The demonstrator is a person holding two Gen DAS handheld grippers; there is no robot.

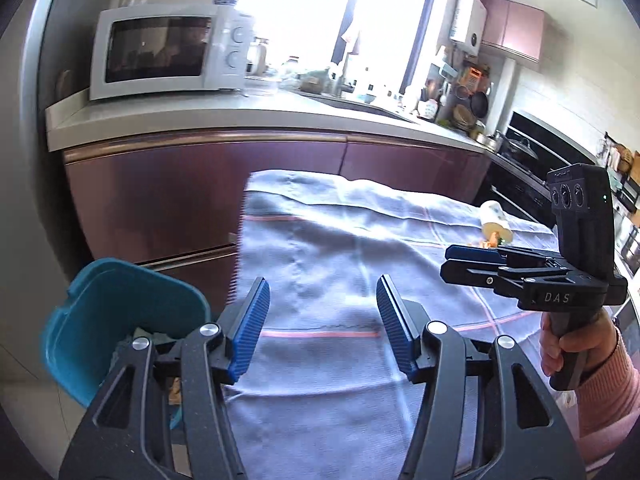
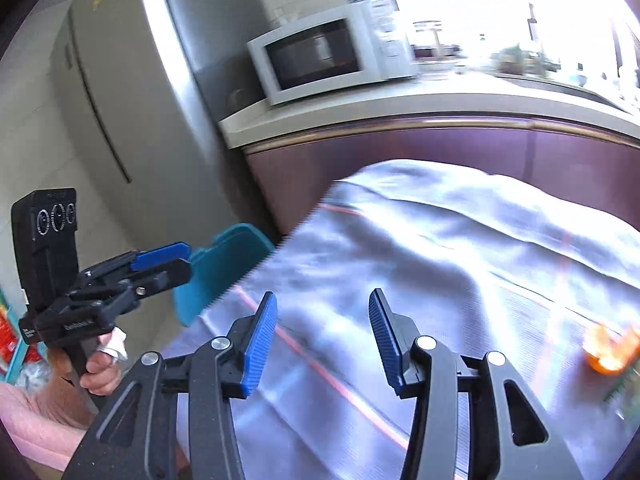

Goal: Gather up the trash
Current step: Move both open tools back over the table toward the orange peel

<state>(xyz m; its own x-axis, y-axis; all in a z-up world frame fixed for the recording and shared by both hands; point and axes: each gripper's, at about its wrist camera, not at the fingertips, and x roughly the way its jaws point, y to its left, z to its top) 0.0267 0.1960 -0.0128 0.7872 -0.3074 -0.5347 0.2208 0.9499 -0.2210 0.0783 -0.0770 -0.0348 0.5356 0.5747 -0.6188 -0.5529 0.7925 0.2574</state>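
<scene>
The trash (image 1: 495, 226), a pale paper roll with orange scraps at its end, is lying on the far right part of the cloth (image 1: 340, 248), a wrinkled grey-blue woven sheet with thin pink stripes that is covering the tabletop. Both tongs are hovering above the cloth short of it, holding nothing: the left tongs (image 1: 323, 322) and the right tongs (image 2: 322, 338) are standing apart, their ribbed blue pads (image 1: 250, 330) facing. A smooth teal plastic bin (image 1: 120, 316) is sitting beside the cloth's left edge. "DAS" is showing on the right tongs' black body.
</scene>
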